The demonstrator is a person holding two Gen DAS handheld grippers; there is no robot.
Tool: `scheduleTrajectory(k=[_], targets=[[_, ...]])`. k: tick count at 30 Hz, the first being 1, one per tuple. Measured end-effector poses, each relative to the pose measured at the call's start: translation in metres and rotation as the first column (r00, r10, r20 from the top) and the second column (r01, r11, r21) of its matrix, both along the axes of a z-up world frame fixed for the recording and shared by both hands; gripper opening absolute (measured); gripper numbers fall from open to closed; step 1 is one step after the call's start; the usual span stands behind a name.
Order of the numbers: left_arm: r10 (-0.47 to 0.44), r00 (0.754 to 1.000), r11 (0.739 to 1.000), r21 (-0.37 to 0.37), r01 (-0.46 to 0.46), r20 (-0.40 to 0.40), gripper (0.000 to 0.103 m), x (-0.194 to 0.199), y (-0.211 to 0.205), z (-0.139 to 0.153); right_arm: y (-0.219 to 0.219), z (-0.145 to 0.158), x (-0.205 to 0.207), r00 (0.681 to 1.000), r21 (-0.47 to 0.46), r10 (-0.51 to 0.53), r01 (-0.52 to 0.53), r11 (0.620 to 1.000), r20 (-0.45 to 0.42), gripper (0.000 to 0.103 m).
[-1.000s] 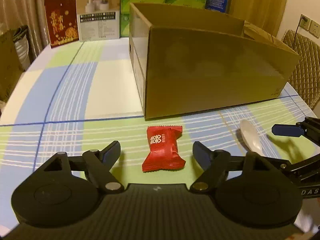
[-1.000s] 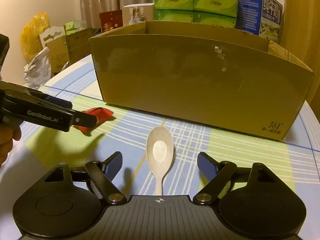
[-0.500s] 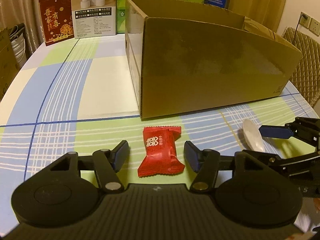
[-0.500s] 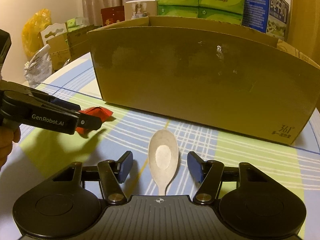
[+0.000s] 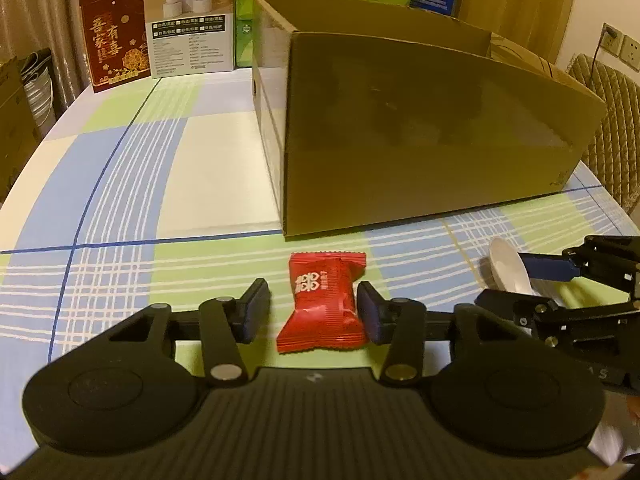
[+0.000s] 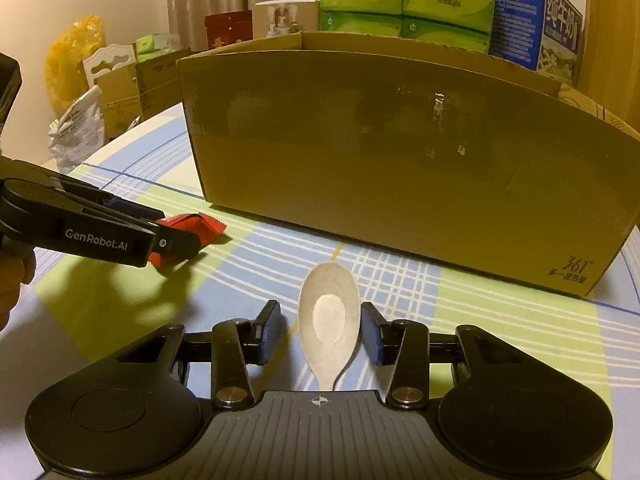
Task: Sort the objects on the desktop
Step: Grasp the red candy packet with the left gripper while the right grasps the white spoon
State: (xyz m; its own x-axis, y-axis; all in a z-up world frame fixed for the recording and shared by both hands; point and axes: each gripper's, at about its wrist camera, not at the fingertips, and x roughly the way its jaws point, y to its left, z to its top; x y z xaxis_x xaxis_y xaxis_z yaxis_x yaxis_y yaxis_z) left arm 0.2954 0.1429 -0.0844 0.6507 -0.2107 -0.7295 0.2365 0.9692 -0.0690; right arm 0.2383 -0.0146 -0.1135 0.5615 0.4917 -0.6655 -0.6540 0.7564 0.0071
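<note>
Both grippers open — left gripper (image 5: 313, 312) straddles the candy (image 5: 323, 307), right gripper (image 6: 320, 332) the spoon (image 6: 329, 320); next, close and lift into the box (image 6: 400, 152).

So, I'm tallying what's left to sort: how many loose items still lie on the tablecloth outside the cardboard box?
2: a red candy packet between the left tongs, and a pale spoon between the right tongs. The cardboard box could hide others behind it.
</note>
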Motion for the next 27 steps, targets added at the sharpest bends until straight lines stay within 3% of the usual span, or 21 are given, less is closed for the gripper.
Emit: scheduleTrajectory(k=[9,15,27], targets=[[-0.042,0.999,0.997,0.063,0.041,0.010,0.034,-0.005,-0.015,-0.003,-0.001,0.001,0.001,1.000,0.000,-0.027,0.027,1.000,0.001,0.030],[-0.038,0.999,0.998,0.046,0.038,0.005,0.027,-0.006,-0.018,-0.005,-0.001,0.002,0.000,1.000,-0.006,-0.030,0.030,1.000,0.006,0.030],[-0.035,0.999,0.999,-0.007,0.035,-0.004,0.025,-0.011,-0.023,0.002,-0.007,0.010,0.001,0.997,0.012,-0.077,0.077,0.997,0.016,0.030]])
